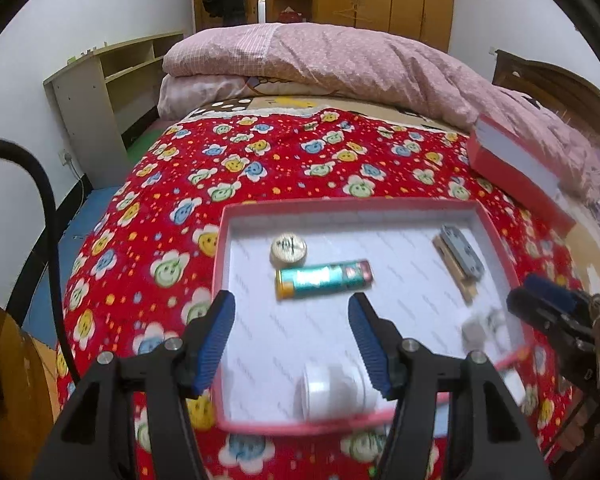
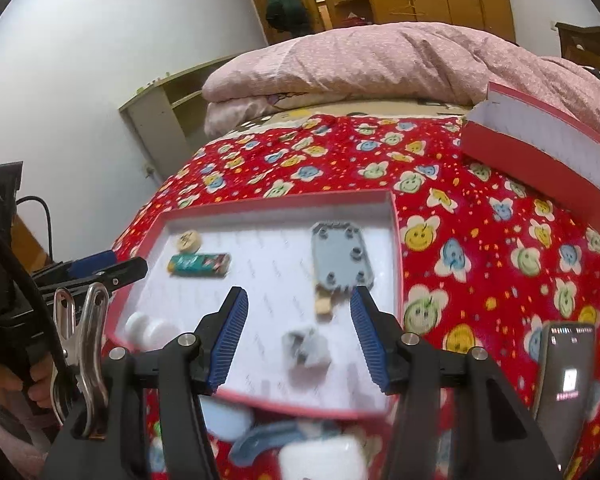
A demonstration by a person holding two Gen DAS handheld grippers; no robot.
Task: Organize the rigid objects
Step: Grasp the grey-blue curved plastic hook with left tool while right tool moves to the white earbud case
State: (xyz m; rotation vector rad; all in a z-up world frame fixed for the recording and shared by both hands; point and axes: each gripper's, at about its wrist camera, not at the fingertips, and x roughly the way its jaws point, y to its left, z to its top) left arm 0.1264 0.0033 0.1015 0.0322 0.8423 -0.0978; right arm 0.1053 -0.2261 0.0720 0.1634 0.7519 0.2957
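Note:
A shallow red-rimmed white box [image 1: 236, 212] [image 2: 394, 216] lies on the red flowered bedspread. Inside are a round wooden piece [image 1: 288, 249] [image 2: 189, 240], a green battery [image 1: 324, 279] [image 2: 199, 264], a grey plate on a wooden block [image 1: 462, 258] [image 2: 342, 258], a small grey block [image 1: 474, 332] [image 2: 306, 346] and a white cylinder [image 1: 332, 392] [image 2: 150, 330]. My left gripper [image 1: 292, 344] is open above the box's near edge, over the white cylinder. My right gripper [image 2: 300, 336] is open above the small grey block. Nothing is held.
The box lid [image 1: 516, 168] [image 2: 540, 148] leans at the right by a pink quilt [image 1: 340, 60]. A phone [image 2: 564, 384] lies at the right. A white object [image 2: 320, 458] and light-blue objects [image 2: 256, 440] lie in front of the box. A shelf [image 1: 100, 92] stands left.

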